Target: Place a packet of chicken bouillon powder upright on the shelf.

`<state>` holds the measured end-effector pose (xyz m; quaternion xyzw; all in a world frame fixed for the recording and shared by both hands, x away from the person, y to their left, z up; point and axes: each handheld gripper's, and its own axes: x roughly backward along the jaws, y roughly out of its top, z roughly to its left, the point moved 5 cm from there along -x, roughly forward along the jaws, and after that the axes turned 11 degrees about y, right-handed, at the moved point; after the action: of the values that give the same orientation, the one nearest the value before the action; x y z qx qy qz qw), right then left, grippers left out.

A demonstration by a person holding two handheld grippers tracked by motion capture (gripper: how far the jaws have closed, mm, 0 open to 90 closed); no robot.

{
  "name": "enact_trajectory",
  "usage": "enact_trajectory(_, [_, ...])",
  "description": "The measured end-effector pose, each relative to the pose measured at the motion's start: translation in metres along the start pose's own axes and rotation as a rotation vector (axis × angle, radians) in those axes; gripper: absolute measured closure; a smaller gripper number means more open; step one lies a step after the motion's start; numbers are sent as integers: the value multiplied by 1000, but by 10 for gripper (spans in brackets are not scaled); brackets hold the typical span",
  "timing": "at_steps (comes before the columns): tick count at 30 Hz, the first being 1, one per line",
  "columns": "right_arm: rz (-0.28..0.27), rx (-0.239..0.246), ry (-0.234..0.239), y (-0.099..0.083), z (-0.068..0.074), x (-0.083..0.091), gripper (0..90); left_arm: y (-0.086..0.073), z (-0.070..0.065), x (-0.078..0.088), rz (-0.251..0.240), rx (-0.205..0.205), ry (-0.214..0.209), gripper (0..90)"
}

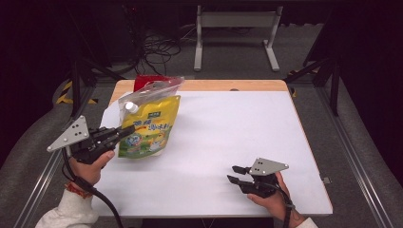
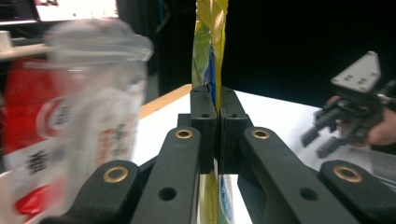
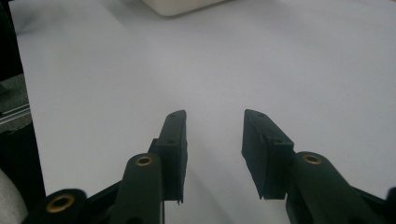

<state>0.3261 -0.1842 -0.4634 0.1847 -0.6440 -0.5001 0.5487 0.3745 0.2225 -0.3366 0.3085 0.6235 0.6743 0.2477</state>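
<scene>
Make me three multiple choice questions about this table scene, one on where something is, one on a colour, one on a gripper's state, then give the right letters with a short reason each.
1. Where on the white table is the yellow pouch?
A. near the left edge
B. at the right edge
C. in the middle

2. What colour is the cap on the pouch?
A. blue
B. white
C. black

3. How is the left gripper?
A. open above the table
B. shut on nothing
C. shut on the pouch

Answers:
1 A: the high view shows the pouch beside the left edge, in front of a clear bag.
2 B: the round cap at the pouch's top corner is white.
3 C: the left gripper view shows both pads pressed on the pouch's edge, while the right gripper stands open over bare table.
</scene>
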Motion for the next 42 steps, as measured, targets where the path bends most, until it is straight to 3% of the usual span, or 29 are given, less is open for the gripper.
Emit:
enact_trajectory(5, [0,-8,-8,-2,-1,1,592,2,14,-2,-28,20,14,877])
enact_trajectory(8, [11,-7,-6,-3,0,-2,589,1,19,-7,-17,8,30,877])
enact_trajectory(13, [25,-12,2,-5,1,-5,585,-1,31,-13,-41,38,44,876])
enact_trajectory(21, [32,-15,4,-7,0,-6,580,9,32,-24,-64,14,42,877])
enact_trajectory(29, [37,15,5,-7,6,-6,576,-4,36,-26,-64,59,8,877])
enact_trajectory(31, [45,11,4,-8,5,-7,575,-3,35,-25,-73,52,1,877])
enact_trajectory(38, [48,8,6,-8,5,-8,567,-23,34,-35,-29,69,-21,876])
enact_trajectory(42, [48,15,13,-7,7,-9,568,-42,36,-46,67,31,22,875])
